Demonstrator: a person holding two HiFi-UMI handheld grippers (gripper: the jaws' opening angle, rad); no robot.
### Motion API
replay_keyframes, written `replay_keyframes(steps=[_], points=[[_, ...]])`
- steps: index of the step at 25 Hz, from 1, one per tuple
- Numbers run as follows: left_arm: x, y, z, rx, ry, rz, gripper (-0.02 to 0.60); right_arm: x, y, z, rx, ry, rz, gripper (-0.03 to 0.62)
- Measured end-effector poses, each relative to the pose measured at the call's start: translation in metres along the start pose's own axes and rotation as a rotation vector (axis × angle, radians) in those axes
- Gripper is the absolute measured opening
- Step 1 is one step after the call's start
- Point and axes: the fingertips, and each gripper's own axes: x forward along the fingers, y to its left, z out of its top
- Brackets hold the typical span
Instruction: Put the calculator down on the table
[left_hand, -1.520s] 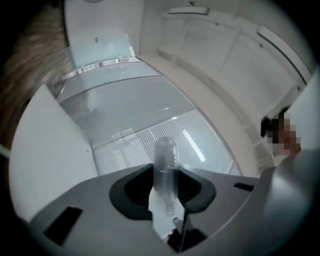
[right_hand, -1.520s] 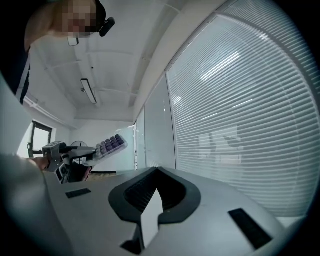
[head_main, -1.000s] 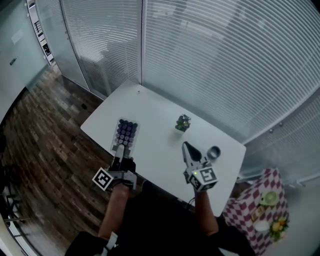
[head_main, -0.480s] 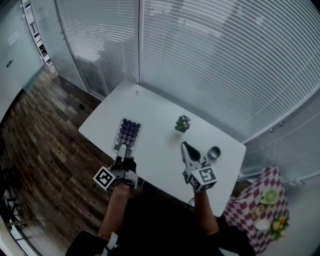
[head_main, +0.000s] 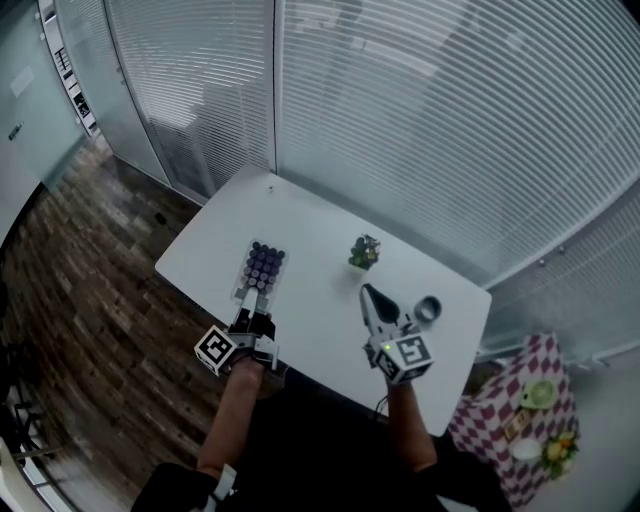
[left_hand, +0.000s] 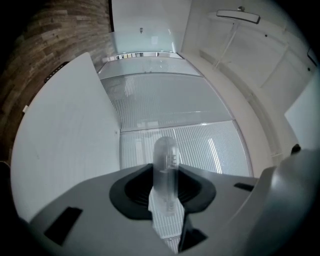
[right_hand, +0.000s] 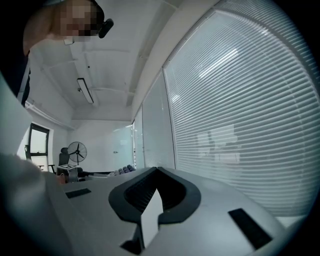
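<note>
We see glass walls hung with blinds (head_main: 450, 120) and a wood floor (head_main: 90, 260) around a white bench (head_main: 310, 215). The calculator (head_main: 262, 268), purple keys up, lies level over the bench's left part. Our left tongs (head_main: 248, 302) are clamped on its near end, jaws partly open around it. We cannot tell whether it touches the bench yet. Our right tongs (head_main: 368, 292) hang over the bench's right part, tips together and nothing in them. Just beyond them stands a small plant (head_main: 363, 251), its pot too small to make out. A grey cup (head_main: 428, 308) sits just right of the right tongs, and we cannot tell what is in it. Since a second ago the left tongs and the calculator have slid a little further in over the bench, while the right tongs have kept their place. Only the left gripper view shows the calculator edge-on, a clear slab pinched between the jaws, with the bench off to one side. Only the right gripper view shows a fan (right_hand: 76, 151) far across the room.
</note>
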Motion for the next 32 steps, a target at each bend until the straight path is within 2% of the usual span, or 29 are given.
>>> replay_keyframes(steps=[7,13,17,21,27,32], points=[[0.009,0.053,-0.006,-0.008,0.031,0.092,0.101,0.004,0.000,0.003,0.006,-0.008,-0.002,0.006],[0.022,0.098,-0.013,-0.042,0.048,0.155,0.101,0.004,0.008,-0.001,0.031,0.033,0.020,0.006],[0.031,0.129,-0.020,-0.043,0.082,0.204,0.101,0.003,0.011,-0.001,0.041,0.042,0.015,0.006],[0.031,0.160,-0.023,-0.057,0.080,0.267,0.101,0.004,0.004,-0.006,0.028,0.037,0.001,0.006],[0.037,0.188,-0.033,-0.066,0.125,0.305,0.101,0.007,0.003,-0.004,0.019,0.038,0.004,0.006],[0.042,0.217,-0.040,-0.122,0.139,0.343,0.101,0.010,0.014,-0.002,0.040,0.041,0.032,0.006]])
